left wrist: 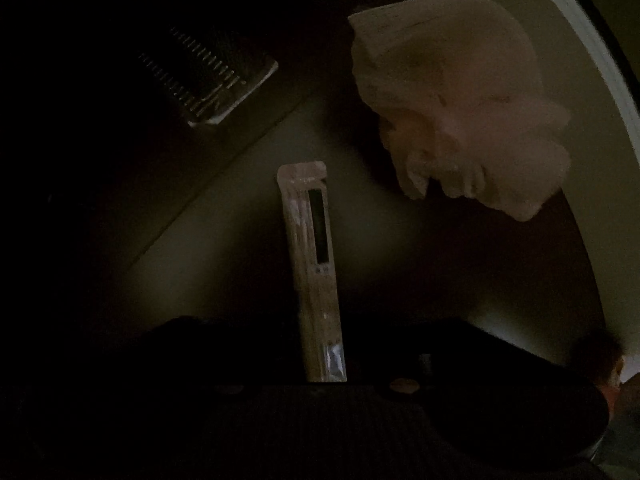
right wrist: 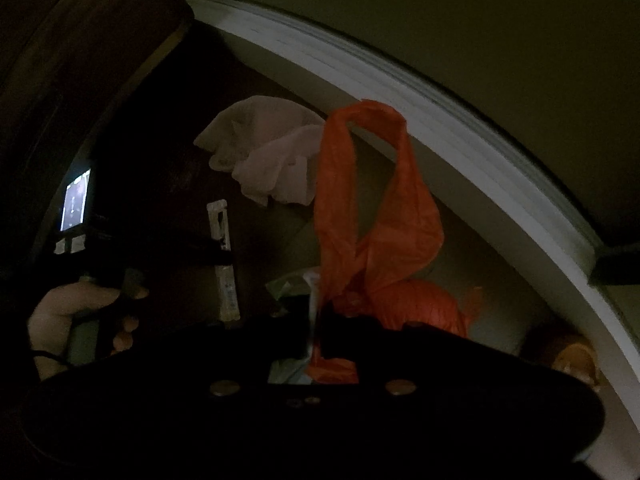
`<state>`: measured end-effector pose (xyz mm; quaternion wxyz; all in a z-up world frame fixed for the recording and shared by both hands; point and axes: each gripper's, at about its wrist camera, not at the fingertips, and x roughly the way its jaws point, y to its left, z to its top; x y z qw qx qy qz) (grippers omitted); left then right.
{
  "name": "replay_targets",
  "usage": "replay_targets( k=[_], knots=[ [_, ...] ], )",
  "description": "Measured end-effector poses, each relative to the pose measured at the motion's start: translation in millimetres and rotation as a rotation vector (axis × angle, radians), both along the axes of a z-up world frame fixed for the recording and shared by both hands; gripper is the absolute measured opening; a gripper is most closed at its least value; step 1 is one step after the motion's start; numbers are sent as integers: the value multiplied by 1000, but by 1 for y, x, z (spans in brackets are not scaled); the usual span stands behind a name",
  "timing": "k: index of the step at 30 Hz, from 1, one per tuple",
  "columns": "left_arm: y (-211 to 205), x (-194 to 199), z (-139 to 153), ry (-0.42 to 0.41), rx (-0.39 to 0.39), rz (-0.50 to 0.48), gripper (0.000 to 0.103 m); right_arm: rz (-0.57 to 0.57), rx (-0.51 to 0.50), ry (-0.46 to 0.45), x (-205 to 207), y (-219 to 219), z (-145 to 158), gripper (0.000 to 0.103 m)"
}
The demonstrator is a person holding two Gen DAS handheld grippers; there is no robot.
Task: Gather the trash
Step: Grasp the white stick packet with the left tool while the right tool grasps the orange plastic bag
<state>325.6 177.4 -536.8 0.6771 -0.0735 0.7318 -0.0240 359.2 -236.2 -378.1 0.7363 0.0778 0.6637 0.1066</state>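
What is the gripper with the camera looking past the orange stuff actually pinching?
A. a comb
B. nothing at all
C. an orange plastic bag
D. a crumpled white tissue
C: in the right wrist view the right gripper is shut on the orange plastic bag, whose looped handle rises above the fingers, while the crumpled white tissue lies apart on the floor beyond.
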Motion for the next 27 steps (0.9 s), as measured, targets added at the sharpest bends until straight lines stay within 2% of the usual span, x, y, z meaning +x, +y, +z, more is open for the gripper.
replay_targets(
  k=[1, 2, 12, 18, 20, 23, 27],
  knots=[
    [-1, 2, -2, -9, 4, 3, 59, -3, -1, 2, 0, -1, -2, 4],
    [-2, 4, -3, -26, 17, 5, 65, -3, -2, 4, 0, -1, -3, 4],
    [-23, 10, -15, -33, 81, -27, 64, -12, 14, 7, 3, -1, -8, 4],
    [-25, 5, -17, -47, 89, 20, 56, -13, 19, 3, 3, -2, -4, 4],
    [-20, 2, -13, -63, 100, 9, 39, -15, 22, 0, 4, -4, -2, 4],
    [-22, -1, -7, -75, 110, -13, 21, -13, 20, -2, 3, -4, 0, 4],
    [-25, 0, -7, -83, 112, -38, 18, -12, 17, -4, 2, -4, 1, 4]
  ],
)
